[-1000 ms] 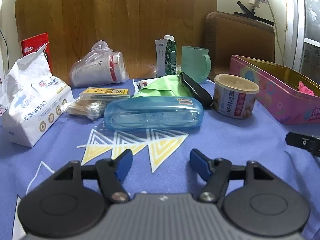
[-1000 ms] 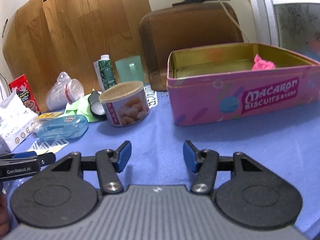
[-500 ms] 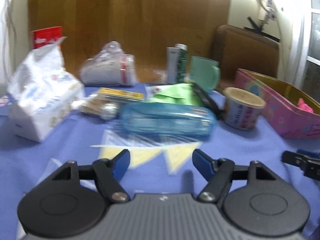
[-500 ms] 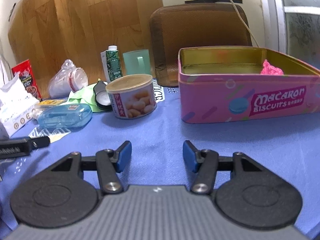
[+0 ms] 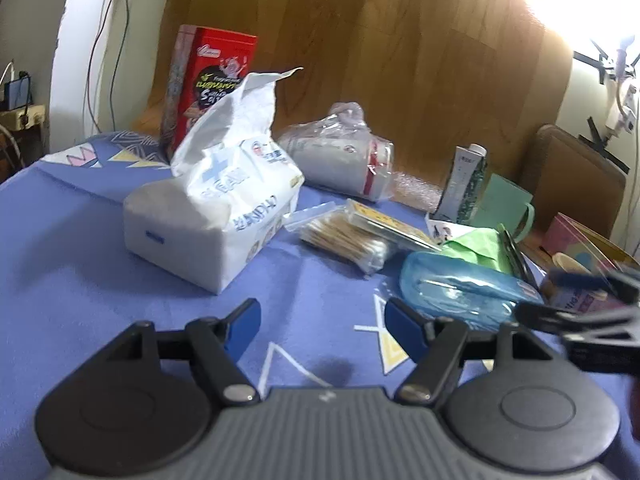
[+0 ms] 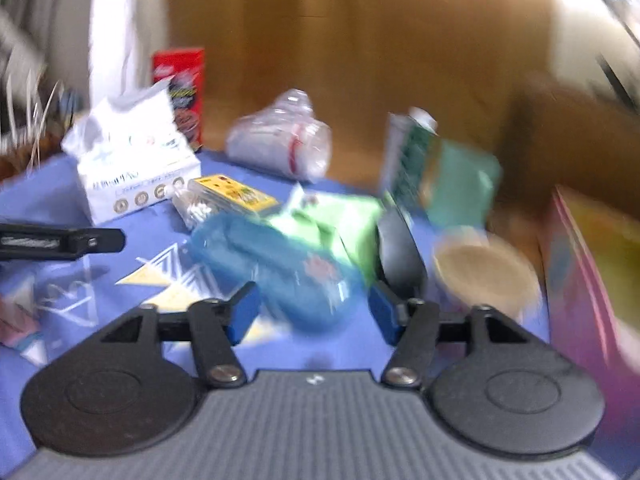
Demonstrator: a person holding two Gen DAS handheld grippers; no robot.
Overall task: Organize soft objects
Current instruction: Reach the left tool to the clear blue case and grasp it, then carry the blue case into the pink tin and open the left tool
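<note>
The left gripper point(image 5: 322, 326) is hovering over the blue tablecloth point(image 5: 80, 280) with its blue-tipped fingers point(image 5: 242, 322) standing spread apart and gripping nothing. Just ahead and to its left, a white soft tissue pack point(image 5: 216, 208) is lying on the cloth with its torn top flap sticking upward. Beside the pack, a bag of cotton swabs point(image 5: 344, 236) is resting against a flat yellow box point(image 5: 384, 222), and a translucent blue case point(image 5: 460, 284) is lying nearer to the gripper's right finger. A green cloth point(image 5: 476, 248) is sitting bunched just behind that case. Farther back, a red snack box point(image 5: 212, 84) is standing upright behind the tissue pack, a bagged stack of cups point(image 5: 340, 160) is lying on its side, and a small carton point(image 5: 464, 184) is standing next to a green mug point(image 5: 508, 208). The right gripper point(image 6: 312, 308) is showing in a heavily blurred view, its fingers point(image 6: 244, 312) likewise standing apart and empty, held low just short of the blue case. In that view a tan-lidded can point(image 6: 484, 272) is sitting to the right of a dark oval object point(image 6: 398, 252), touching or nearly touching it, and a pink tin point(image 6: 588, 280) is standing at the far right edge, its contents not discernible
</note>
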